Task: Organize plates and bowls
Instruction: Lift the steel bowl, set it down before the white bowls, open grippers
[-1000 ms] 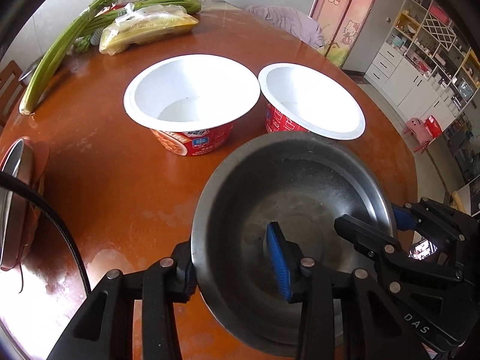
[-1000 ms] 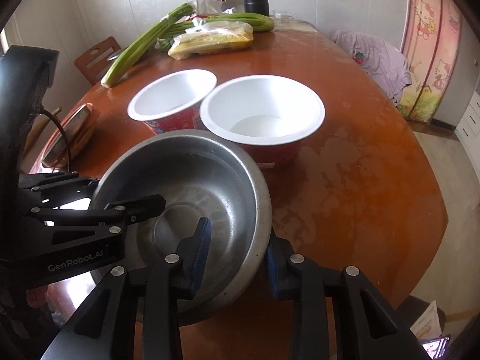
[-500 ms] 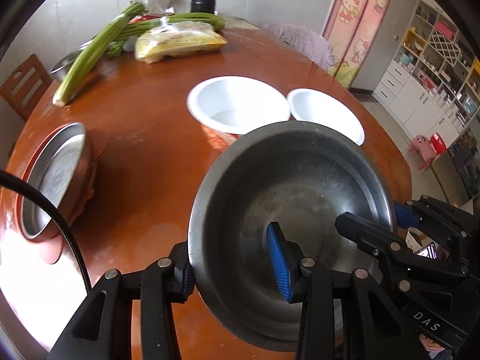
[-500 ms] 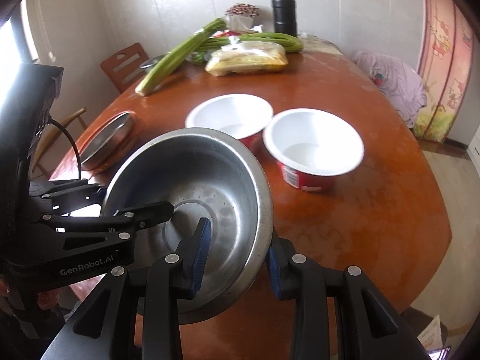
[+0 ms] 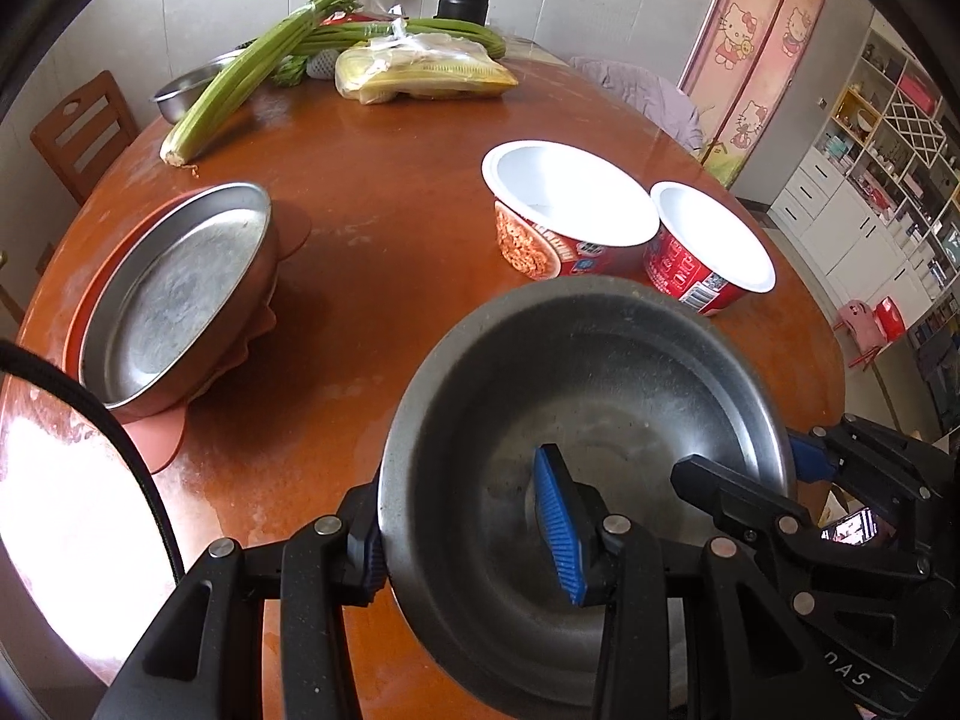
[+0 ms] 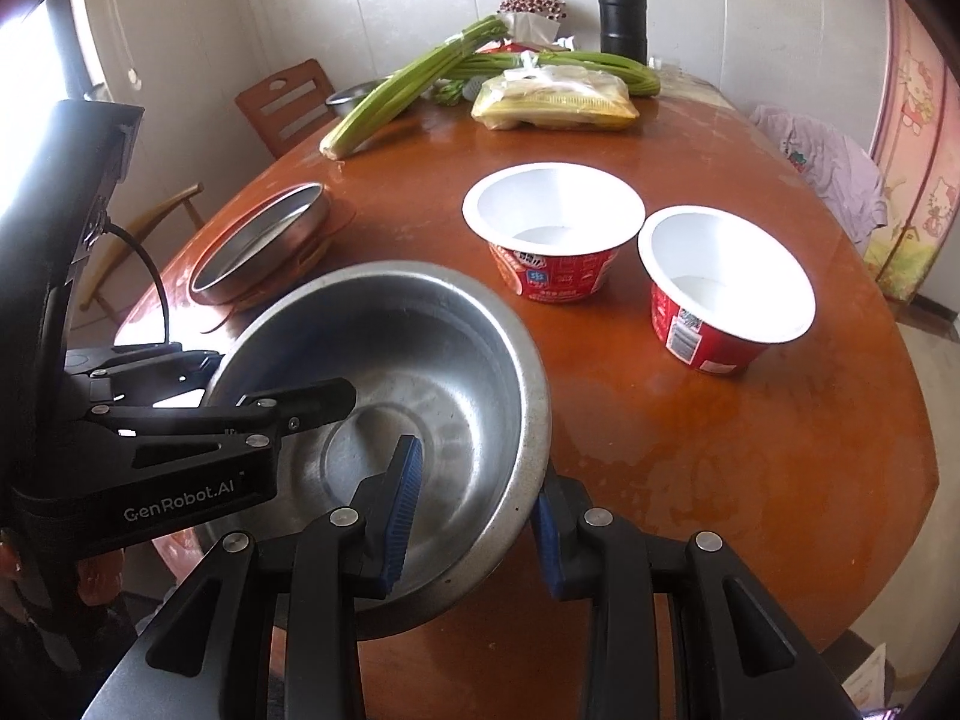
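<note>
I am holding a steel bowl (image 5: 600,420) above the near edge of the surface (image 5: 372,192), both grippers clamping its rim. My left gripper (image 5: 468,531) is pinching the bowl's left wall, and my right gripper (image 6: 474,510) is pinching the right wall. Two red paper bowls (image 6: 555,228) are sitting side by side farther back, and a steel pan (image 5: 174,294) is resting on a red mat (image 5: 156,438) to the left.

The near rim of the round steel bowl (image 5: 600,396) is being cut off by the lower edge in the left wrist view. The small steel basin (image 6: 351,95) is being largely hidden behind the long green celery stalks (image 6: 408,90). The printing on the red-sided white paper cups (image 6: 555,228) is being left too small to read.
</note>
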`<state>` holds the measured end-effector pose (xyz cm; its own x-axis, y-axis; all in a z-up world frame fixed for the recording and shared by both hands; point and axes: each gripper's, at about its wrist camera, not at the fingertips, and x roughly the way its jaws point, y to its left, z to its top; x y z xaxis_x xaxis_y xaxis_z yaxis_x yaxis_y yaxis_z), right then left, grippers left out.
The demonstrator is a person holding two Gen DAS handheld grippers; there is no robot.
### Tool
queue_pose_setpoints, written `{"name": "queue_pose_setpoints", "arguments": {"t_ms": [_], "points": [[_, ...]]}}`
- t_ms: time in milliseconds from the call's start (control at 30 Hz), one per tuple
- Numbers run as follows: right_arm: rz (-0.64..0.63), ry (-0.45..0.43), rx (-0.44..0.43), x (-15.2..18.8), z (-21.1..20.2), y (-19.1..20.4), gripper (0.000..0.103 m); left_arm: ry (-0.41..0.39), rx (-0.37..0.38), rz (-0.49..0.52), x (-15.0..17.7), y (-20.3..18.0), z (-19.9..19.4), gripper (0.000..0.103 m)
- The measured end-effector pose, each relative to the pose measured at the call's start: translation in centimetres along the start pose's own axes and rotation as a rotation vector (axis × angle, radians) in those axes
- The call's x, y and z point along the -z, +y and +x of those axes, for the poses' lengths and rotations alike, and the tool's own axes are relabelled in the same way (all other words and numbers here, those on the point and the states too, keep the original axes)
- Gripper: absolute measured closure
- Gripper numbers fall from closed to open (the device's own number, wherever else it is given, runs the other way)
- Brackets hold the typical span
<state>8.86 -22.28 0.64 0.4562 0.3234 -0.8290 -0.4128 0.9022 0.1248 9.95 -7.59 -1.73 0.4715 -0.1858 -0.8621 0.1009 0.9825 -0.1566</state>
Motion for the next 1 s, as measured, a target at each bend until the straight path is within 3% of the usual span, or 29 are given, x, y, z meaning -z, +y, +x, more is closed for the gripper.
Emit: {"name": "queue_pose_setpoints", "arguments": {"t_ms": [1000], "points": [[0.047, 0.084, -0.017, -0.2, 2.6, -1.8, 0.065, 0.048, 0.037, 0.026, -0.8, -0.1, 3.0, 0.060]]}}
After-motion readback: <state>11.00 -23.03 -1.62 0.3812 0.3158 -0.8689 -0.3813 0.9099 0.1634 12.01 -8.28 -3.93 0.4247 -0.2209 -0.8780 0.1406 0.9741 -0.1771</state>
